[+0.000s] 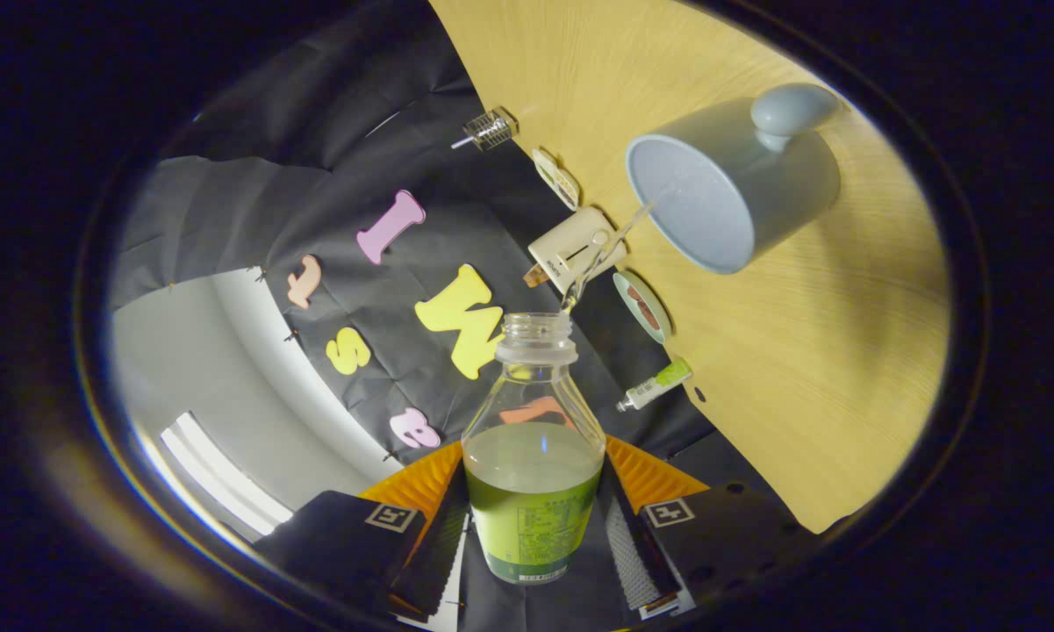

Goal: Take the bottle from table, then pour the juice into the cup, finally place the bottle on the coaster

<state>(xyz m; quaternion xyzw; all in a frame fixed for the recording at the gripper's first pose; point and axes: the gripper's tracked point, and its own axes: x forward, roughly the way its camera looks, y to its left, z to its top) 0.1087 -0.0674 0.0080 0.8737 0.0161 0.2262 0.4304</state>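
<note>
Pale wood counter [807, 369] tilts steeply across my view, because I am rolled over to pour. My jaws [534, 527] are clamped on the bottle [534, 456], one finger pressing each side of its green label, its open neck pointing ahead toward the cup [733, 189]. A thin clear stream [605, 254] leaves the mouth and arcs to the cup's rim. I judge the pour is under way. To do it well I would hold the grip firm, keep the neck lined up with the cup's opening, and tilt slowly so the stream lands inside, not on the wood. The bottle holds pale green juice to roughly its shoulder. The cup is grey-blue with a handle; I cannot tell how much liquid has gathered inside. Small objects lie along the counter's far edge; I cannot pick out the coaster with certainty.
</note>
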